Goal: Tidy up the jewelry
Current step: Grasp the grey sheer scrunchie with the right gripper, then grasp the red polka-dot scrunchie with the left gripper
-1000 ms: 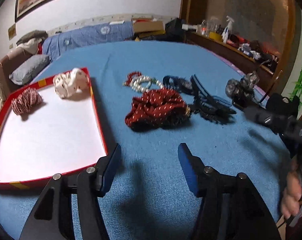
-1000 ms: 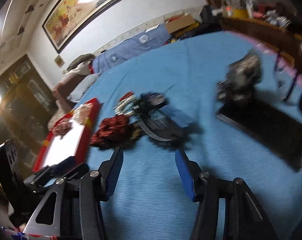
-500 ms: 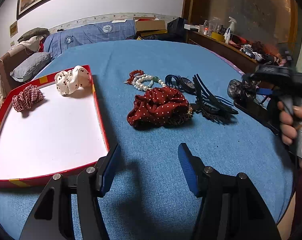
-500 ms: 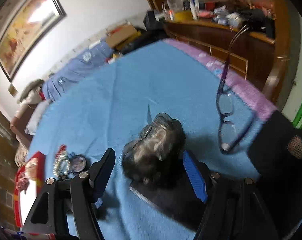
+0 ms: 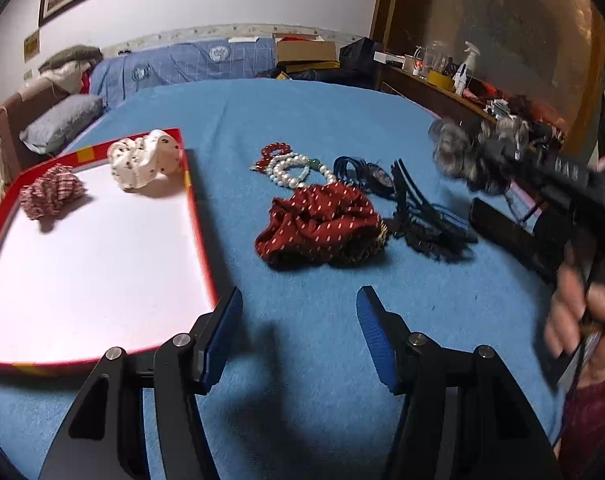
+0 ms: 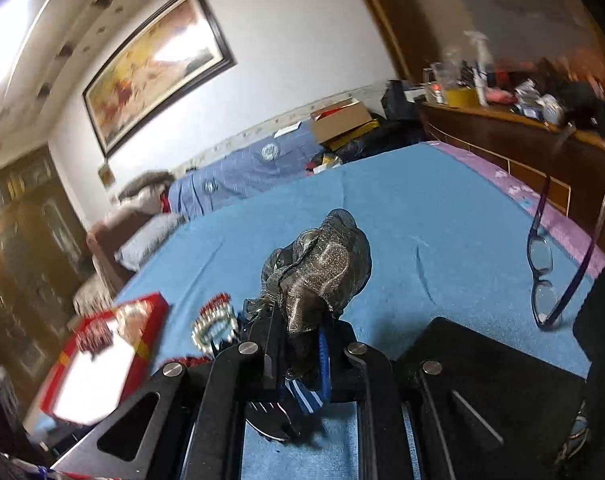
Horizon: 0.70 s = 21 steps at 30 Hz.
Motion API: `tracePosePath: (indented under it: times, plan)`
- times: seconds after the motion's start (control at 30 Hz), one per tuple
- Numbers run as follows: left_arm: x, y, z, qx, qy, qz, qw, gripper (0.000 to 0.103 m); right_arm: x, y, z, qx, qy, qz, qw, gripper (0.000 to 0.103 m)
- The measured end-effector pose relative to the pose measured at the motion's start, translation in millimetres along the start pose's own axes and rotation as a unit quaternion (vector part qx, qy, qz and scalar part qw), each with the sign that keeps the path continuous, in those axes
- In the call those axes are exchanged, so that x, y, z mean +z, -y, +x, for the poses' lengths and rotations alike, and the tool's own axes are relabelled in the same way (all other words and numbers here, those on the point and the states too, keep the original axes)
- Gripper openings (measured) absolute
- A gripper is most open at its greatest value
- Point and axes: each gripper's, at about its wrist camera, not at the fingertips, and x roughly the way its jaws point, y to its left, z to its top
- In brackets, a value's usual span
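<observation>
grey metallic scrunchie [image 6: 322, 264] pinched in right tongs [image 6: 298, 344], lifted above blue bed [image 6: 422, 216]; left tongs [image 5: 298, 320] spread, empty, beside red tray [image 5: 198, 216] edge.

two scrunchies [image 5: 54, 196] lie in the tray [image 5: 200, 216], left of the bracelets [image 5: 290, 168] and headbands [image 5: 426, 220] on the bed [image 5: 302, 120].
</observation>
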Motion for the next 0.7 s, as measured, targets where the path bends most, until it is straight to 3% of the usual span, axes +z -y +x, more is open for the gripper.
tracePosePath:
  times: [0.1,0.23,0.43,0.5,0.57,0.7]
  plan:
    - [18,5,11,-0.023,-0.018,-0.005,0.9996,0.058,0,-1,2,0.014,-0.003,0.002,1.0,0.013]
    - [42,18,31,-0.005,-0.022,0.017,0.9996,0.066,-2,2,0,0.015,0.007,-0.001,1.0,0.013]
    - [57,16,68,0.011,-0.059,-0.004,0.9982,0.068,-6,0,0,0.022,0.004,-0.004,1.0,0.014]
    - [57,16,76,0.015,-0.064,-0.006,0.9978,0.053,-5,0,1,0.028,0.003,-0.003,1.0,0.014]
    - [56,18,76,0.018,-0.057,-0.002,0.9982,0.026,-5,0,1,0.03,0.004,-0.003,1.0,0.014]
    - [50,15,60,0.008,-0.02,-0.008,0.9997,0.019,-4,0,-2,0.036,0.01,-0.005,0.999,0.014]
